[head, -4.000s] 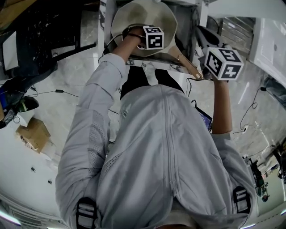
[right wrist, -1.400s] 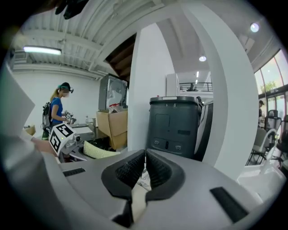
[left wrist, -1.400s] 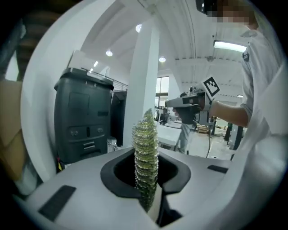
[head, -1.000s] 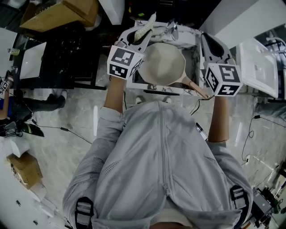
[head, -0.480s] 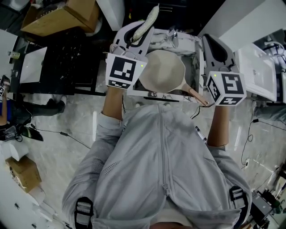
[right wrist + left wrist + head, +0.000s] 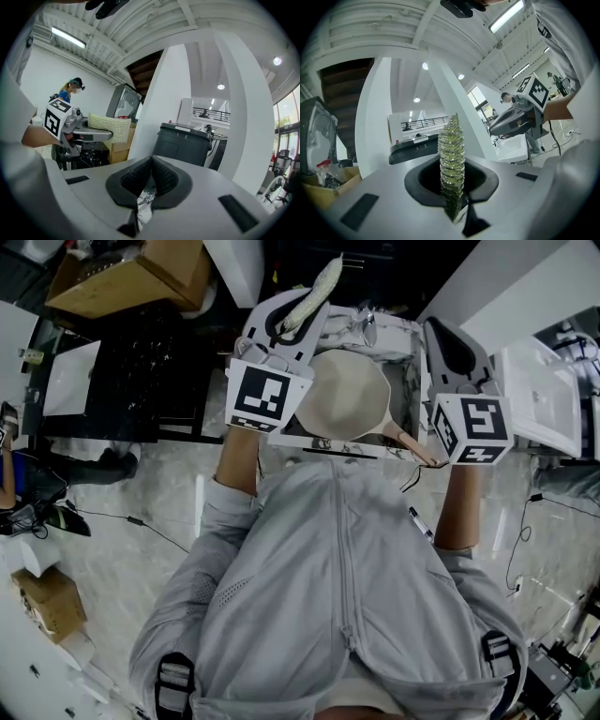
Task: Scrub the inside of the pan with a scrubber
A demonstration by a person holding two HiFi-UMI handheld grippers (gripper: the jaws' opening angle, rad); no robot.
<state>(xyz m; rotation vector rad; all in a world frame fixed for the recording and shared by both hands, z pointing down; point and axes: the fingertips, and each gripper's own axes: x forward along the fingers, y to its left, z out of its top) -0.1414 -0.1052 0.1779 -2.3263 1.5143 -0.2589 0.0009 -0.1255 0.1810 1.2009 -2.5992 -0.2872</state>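
Your cream round pan [image 6: 352,395] sits upper centre, your left gripper [image 6: 451,174] pinching the pale-green mesh scrubber [image 6: 451,150], right gripper [image 6: 151,174] jaws pressed together.

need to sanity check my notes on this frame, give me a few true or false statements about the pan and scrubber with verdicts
1. The left hand-held gripper is clamped on the scrubber. True.
2. The scrubber is pressed inside the pan. False: it is held up in the air, clear of the pan.
3. The right hand-held gripper has its jaws together. True.
4. The pan is black. False: it is pale cream.
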